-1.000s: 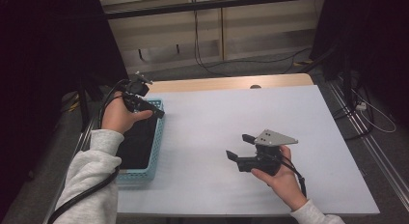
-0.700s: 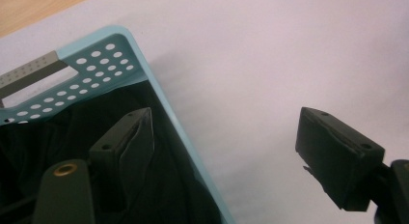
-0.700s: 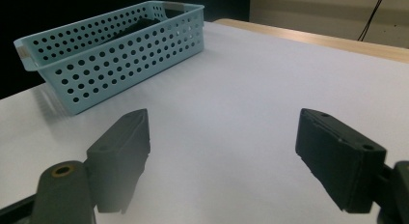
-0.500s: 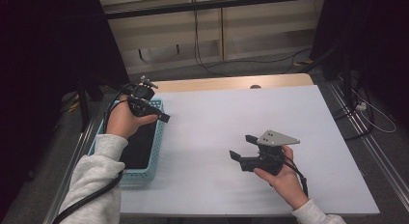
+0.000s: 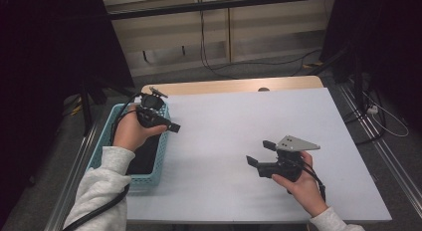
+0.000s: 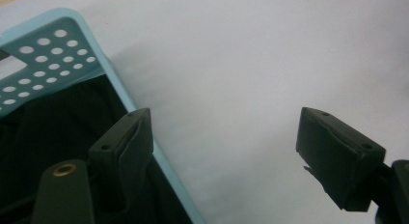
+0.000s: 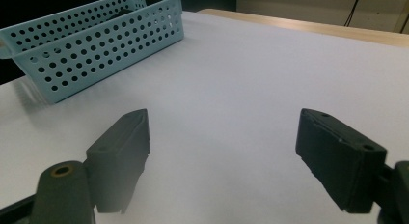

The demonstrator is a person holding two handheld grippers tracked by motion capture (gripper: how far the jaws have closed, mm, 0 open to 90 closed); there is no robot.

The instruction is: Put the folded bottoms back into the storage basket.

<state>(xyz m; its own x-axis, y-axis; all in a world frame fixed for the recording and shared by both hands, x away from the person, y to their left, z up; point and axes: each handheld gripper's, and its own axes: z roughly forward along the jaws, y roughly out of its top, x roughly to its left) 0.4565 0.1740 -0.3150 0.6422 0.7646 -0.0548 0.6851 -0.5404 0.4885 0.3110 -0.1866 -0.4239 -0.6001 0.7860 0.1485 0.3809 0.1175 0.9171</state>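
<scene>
left hand-held gripper (image 5: pixel 158 119) shifted from over the basket (image 5: pixel 107 122) toward the table, right hand-held gripper (image 5: pixel 261 154) slightly lower

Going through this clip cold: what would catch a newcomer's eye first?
Probably the light blue perforated basket at the table's left edge, with something dark inside that cannot be made out. The left tongs hover open over its inner rim, holding nothing. The right tongs, also open and empty, sit above the bare white tabletop nearer the person, topped by a grey three-cornered plate.
</scene>
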